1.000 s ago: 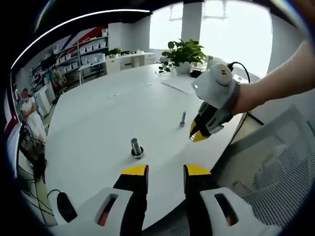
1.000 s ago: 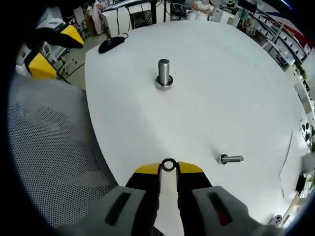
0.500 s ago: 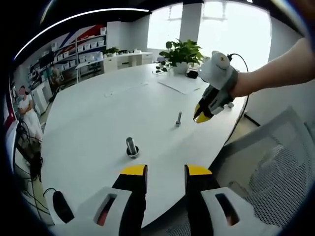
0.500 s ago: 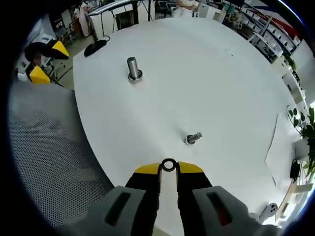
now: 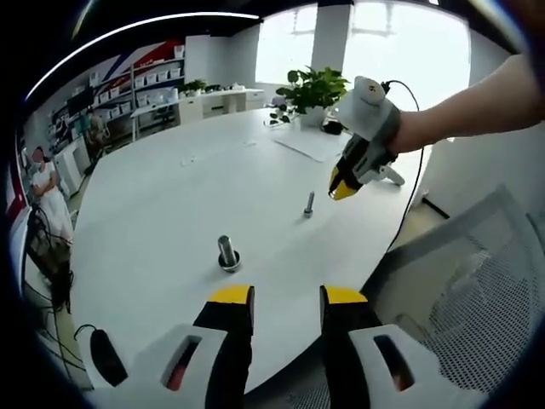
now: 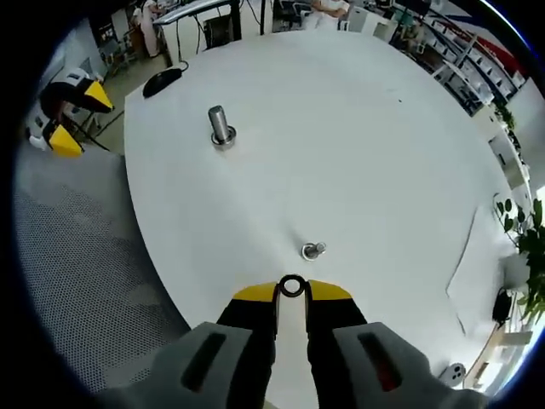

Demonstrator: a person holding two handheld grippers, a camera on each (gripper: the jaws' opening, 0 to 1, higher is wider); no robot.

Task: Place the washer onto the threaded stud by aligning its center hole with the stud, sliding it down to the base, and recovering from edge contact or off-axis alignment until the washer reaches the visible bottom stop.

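A: Where is the washer [image 6: 292, 286]?

B: Pinched between the yellow tips of the right tool [image 6: 292, 294], held on edge so its hole faces the camera. In the left gripper view that tool [image 5: 342, 189] hangs in the air above the table [image 5: 170, 213], tips pointing down.

A: And the stud?

B: A thin stud [image 6: 312, 250] stands upright just ahead of the right tool's tips, a little to their right. The right gripper view looks almost straight down on its top. In the left gripper view the stud [image 5: 308, 204] sits below and slightly to the left of the washer-carrying tool. A thicker post [image 6: 220, 127] stands well ahead and to the left, apart from it.

A: The left tool?

B: Its jaws are spread with nothing between them; the left tool [image 5: 288, 298] hovers at the near table edge, the thick post [image 5: 226, 253] just ahead of it.

A: Which step, then?

B: I judge it as approach and alignment: the washer is not yet on the stud. Next, the right tool needs to bring the hole over the stud's tip, lay the washer flat to the stud's axis, then lower it. A tilted washer would likely catch on the threads.
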